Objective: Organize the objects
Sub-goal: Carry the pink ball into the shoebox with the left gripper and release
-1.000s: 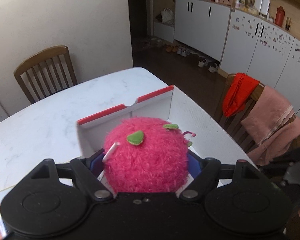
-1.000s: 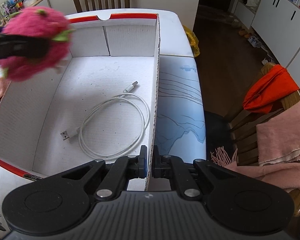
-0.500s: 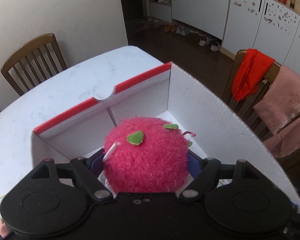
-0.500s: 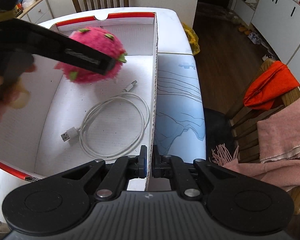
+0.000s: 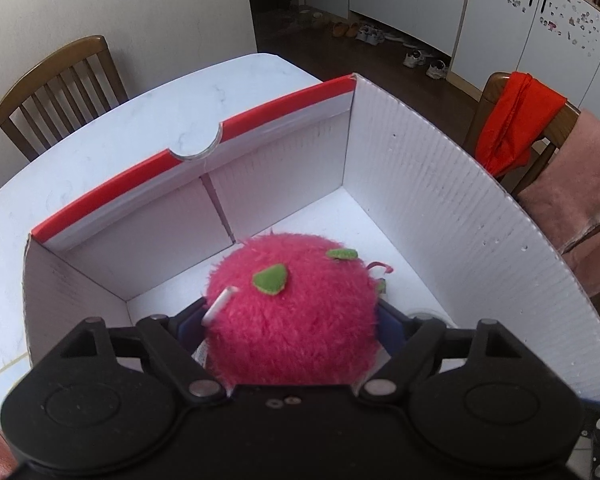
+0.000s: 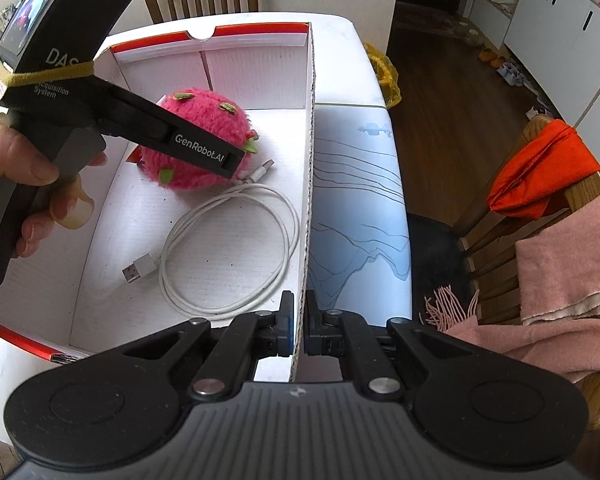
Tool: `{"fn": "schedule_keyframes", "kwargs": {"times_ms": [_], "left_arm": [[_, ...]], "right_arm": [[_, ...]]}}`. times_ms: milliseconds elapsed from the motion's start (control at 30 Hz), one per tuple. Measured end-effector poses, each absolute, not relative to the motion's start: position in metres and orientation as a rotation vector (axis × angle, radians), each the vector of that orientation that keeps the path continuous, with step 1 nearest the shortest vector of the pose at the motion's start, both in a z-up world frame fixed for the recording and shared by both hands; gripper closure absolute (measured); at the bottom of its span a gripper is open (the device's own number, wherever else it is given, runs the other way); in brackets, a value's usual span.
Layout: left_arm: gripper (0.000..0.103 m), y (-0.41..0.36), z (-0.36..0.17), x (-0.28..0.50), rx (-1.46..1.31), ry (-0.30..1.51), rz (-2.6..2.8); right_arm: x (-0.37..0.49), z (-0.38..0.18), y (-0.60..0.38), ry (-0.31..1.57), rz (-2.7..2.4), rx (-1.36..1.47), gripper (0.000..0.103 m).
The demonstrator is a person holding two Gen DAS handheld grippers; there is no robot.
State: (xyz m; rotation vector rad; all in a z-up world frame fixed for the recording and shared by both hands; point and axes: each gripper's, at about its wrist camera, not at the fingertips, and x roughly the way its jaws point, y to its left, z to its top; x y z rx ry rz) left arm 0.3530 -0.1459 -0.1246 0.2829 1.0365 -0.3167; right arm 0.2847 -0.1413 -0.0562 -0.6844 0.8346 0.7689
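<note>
My left gripper [image 5: 292,320] is shut on a fluffy pink plush ball with green felt leaves [image 5: 296,312]. It holds the ball low inside the white corrugated box with red rims [image 5: 440,216]. In the right wrist view the plush ball [image 6: 204,124] sits at or just above the box floor, next to a coiled white USB cable [image 6: 228,248]. The left gripper [image 6: 204,152] reaches in from the left. My right gripper [image 6: 298,328] is shut on the box's right wall [image 6: 308,184] at its near end.
The box stands on a white marble table [image 5: 100,128]. A blue-grey printed mat [image 6: 356,200] lies right of the box. Wooden chairs stand behind the table [image 5: 56,92] and at the right, draped with red [image 6: 540,168] and pink cloths [image 6: 568,264].
My left gripper has carried the plush ball from above the box's left wall down into the box, close to the cable. My right gripper has stayed clamped on the wall.
</note>
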Motion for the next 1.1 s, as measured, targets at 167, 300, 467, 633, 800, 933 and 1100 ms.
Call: {"fn": "schedule_keyframes", "kwargs": {"times_ms": [167,300,467,633,800,933,1100], "left_arm": [[0.014,-0.141,-0.119,0.349,0.267,1.027,-0.312],[0.013,-0.136,-0.109,0.342,0.261,1.005,-0.312],[0.013,-0.135,-0.093,0.334,0.246,0.975,-0.304],[0.013,-0.133,-0.072,0.32,0.214,0.93,-0.293],[0.013,-0.125,-0.053,0.301,0.187,0.881,-0.281],[0.008,-0.117,-0.041,0.289,0.15,0.846,-0.264],[0.005,-0.099,-0.026,0.264,0.125,0.809,-0.239]], "right_arm": [[0.285,-0.057,-0.141,0.833,0.77,-0.687,0.1],[0.285,-0.057,-0.141,0.827,0.774,-0.69,0.099],[0.284,-0.058,-0.142,0.826,0.777,-0.693,0.1],[0.284,-0.057,-0.142,0.824,0.779,-0.697,0.1],[0.285,-0.057,-0.141,0.824,0.786,-0.702,0.1],[0.285,-0.057,-0.141,0.824,0.788,-0.708,0.1],[0.285,-0.057,-0.14,0.823,0.789,-0.714,0.1]]}}
